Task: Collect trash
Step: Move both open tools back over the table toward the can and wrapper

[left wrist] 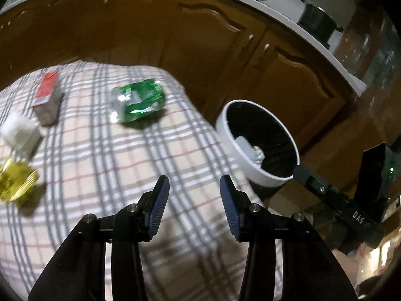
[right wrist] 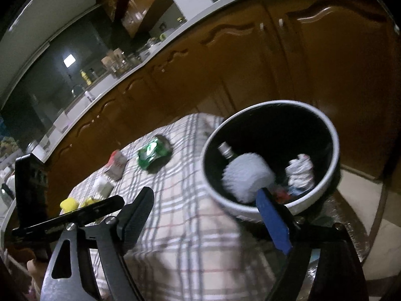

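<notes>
The left tongs point(left wrist: 195, 184) hang with their blue pads point(left wrist: 158, 209) parted and nothing between them, above the checked cloth point(left wrist: 105, 155) that covers the worktop. The right tongs point(right wrist: 205, 203) are spread wide and hold nothing; one blue pad point(right wrist: 273, 222) lies near the rim of the bin point(right wrist: 313, 195), at 5 o'clock of its opening.

In the left view the crushed green can point(left wrist: 137, 100) lies on the cloth at 11 o'clock from the tongs. Farther toward 10 o'clock stands a red and grey carton point(left wrist: 47, 97), then a white block point(left wrist: 18, 131), then a yellow jar point(left wrist: 16, 180) at 9 o'clock near the edge of the picture. The bin point(left wrist: 240, 155) sits at 2 o'clock, just beside the cloth's edge. In it only a pale piece and a crumpled wad point(left wrist: 258, 154) can be made out. Part of the right tool point(left wrist: 335, 198) crosses at 3 o'clock.

The right view looks deeper into the bin: a white fluffy lump point(right wrist: 246, 175), blurred, a small bottle neck point(right wrist: 225, 150) at its 11 o'clock, a crumpled white wad point(right wrist: 300, 173) at its 3 o'clock, and red scraps point(right wrist: 282, 195) below. On the cloth point(right wrist: 175, 213) the can point(right wrist: 154, 155) lies at 9 o'clock of the bin, the carton point(right wrist: 116, 166) past it, the white block point(right wrist: 102, 186) and yellow things point(right wrist: 69, 204) farther toward 8 o'clock. Brown cupboard doors point(right wrist: 250, 62) stand behind.
</notes>
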The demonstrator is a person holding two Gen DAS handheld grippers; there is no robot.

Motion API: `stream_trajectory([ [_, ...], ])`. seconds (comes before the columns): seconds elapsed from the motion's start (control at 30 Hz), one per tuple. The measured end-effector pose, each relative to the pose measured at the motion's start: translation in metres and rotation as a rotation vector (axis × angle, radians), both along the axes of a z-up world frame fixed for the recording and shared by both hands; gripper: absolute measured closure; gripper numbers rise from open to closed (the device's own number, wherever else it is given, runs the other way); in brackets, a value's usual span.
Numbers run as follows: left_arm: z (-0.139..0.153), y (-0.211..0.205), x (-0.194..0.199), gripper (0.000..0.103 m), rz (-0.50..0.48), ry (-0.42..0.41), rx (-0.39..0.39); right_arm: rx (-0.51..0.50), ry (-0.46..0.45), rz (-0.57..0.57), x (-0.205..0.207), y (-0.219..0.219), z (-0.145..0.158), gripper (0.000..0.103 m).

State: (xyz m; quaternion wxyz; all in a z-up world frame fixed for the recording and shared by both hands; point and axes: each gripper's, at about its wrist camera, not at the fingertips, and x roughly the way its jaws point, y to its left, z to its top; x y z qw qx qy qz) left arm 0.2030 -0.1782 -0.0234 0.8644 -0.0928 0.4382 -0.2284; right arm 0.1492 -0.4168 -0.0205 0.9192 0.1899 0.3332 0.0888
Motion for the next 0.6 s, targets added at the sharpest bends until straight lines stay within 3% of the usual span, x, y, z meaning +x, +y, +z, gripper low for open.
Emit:
stream_trajectory([
  [0.6,-0.015,0.09,-0.032,0.061,0.153,0.033,-0.034,-0.018,0.032,0.127,0.005,0.074,-0.012,0.017],
])
